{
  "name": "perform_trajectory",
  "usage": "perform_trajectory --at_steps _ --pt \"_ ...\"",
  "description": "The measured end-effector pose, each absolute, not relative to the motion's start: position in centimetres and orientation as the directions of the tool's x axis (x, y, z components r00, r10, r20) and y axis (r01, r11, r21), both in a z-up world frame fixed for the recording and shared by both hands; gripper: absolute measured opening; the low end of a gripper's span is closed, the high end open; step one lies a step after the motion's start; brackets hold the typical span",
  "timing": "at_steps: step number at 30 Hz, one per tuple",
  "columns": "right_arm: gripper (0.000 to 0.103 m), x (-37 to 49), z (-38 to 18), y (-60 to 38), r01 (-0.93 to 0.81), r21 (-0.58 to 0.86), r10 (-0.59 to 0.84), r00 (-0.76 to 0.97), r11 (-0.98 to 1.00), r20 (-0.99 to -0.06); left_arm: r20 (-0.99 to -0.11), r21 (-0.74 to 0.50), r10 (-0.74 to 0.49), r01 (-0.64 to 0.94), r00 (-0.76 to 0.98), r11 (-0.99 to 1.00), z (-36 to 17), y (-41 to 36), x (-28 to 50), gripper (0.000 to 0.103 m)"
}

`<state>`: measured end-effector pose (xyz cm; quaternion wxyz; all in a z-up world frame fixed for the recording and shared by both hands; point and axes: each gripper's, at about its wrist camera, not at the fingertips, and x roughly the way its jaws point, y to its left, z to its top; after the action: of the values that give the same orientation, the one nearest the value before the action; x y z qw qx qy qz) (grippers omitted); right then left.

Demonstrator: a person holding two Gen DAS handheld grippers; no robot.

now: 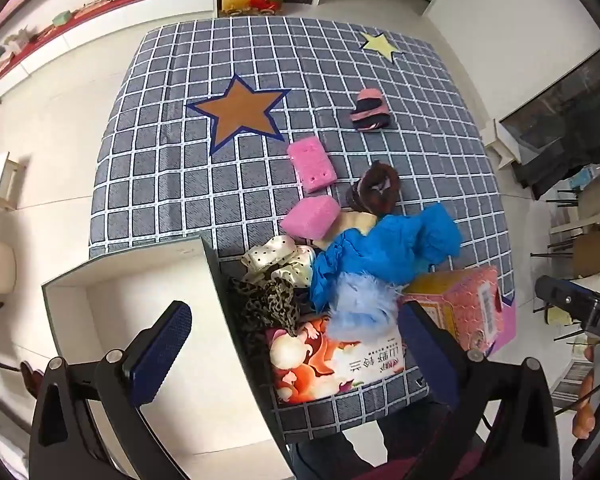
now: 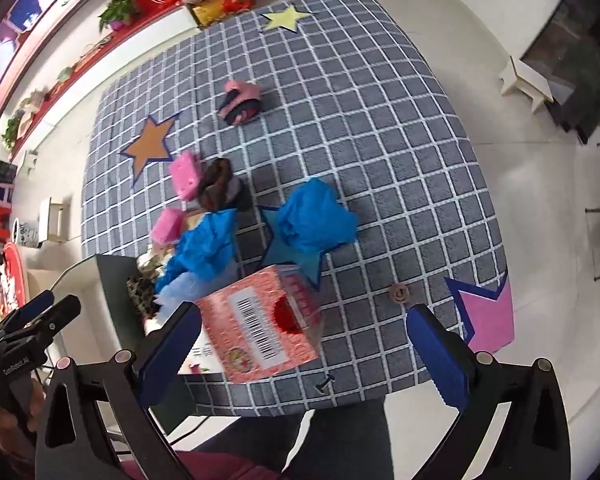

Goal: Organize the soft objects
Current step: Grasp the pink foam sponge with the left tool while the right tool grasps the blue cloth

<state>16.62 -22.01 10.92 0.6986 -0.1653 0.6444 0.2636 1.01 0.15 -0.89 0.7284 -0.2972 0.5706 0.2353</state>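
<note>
Starting on the left: the left gripper (image 1: 296, 350) points steeply down at the near edge of the table, jaws spread wide with nothing between the blue pads. Under its left finger, at the lower left of the left wrist view, sits an open white cardboard box with a dark outer wall (image 1: 148, 280), hanging partly off the grey cloth with the white grid pattern (image 1: 180, 184).

Just right of the box wall is the soft pile: a leopard-print scrunchie (image 1: 274, 304), a cream polka-dot satin scrunchie (image 1: 278, 258), a fluffy light-blue feathery tuft (image 1: 360, 300) and crumpled bright-blue cloth (image 1: 392, 248). Above those lie two pink foam sponges (image 1: 311, 163), a brown furry scrunchie (image 1: 378, 188) and, further up, a pink-and-black striped knit piece (image 1: 370, 111). A colourful printed flat packet (image 1: 332, 360) lies near the bottom edge.

Further right, the right gripper (image 2: 304, 360) points straight down, jaws fully apart too, holding nothing. A pink patterned carton with a barcode (image 2: 268, 320) sits just above its left finger.

The cloth has orange, yellow and pink star patches. Pale tiled floor all round; a red-topped shelf with plants runs along the upper left.
</note>
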Motion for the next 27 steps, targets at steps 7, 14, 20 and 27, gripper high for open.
perform_trajectory --at_steps 7,14,20,27 --pt "0.103 19.8 8.0 -21.0 -0.597 0.099 0.124 0.001 0.796 -0.992 -0.975 -0.150 0.018 -0.717 0.221 0.681 -1.8 1.7 3.9 0.103" --pt "0.103 23.0 5.2 -20.1 -0.645 0.059 0.064 -0.016 0.762 -0.998 -0.988 -0.099 0.024 -0.743 0.154 0.662 -4.2 4.0 7.9 0.103" --pt "0.103 24.5 1.9 -19.0 -0.683 0.062 0.021 -0.068 0.728 -0.997 -0.998 -0.061 -0.031 -0.761 0.055 0.646 -8.3 5.6 11.9 0.103" --pt "0.103 25.7 -2.1 -17.3 -0.720 0.089 -0.018 -0.139 0.689 -0.990 -0.997 -0.050 -0.079 -0.783 0.001 0.620 -12.6 7.7 15.4 0.103"
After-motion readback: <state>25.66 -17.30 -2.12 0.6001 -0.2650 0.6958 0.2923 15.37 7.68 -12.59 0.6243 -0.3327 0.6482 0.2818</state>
